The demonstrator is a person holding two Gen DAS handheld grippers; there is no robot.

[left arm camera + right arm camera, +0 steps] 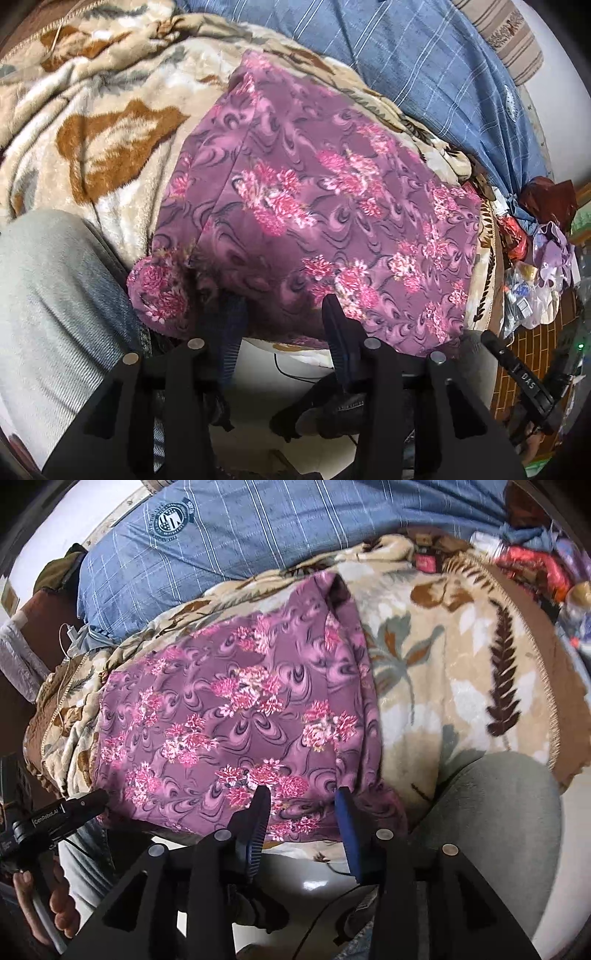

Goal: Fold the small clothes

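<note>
Lying flat on blanket, folded purple floral garment, long axis running away from the grippers

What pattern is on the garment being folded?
Purple garment with pink flower clusters and dark swirls; clearest in the right wrist view.

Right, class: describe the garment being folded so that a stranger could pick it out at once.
Start at the big blue checked quilt, then come down to the beige fleece blanket with brown leaves in front of it. On that blanket lies a folded purple garment; it alone bears pink flower clusters on a swirled print.
</note>
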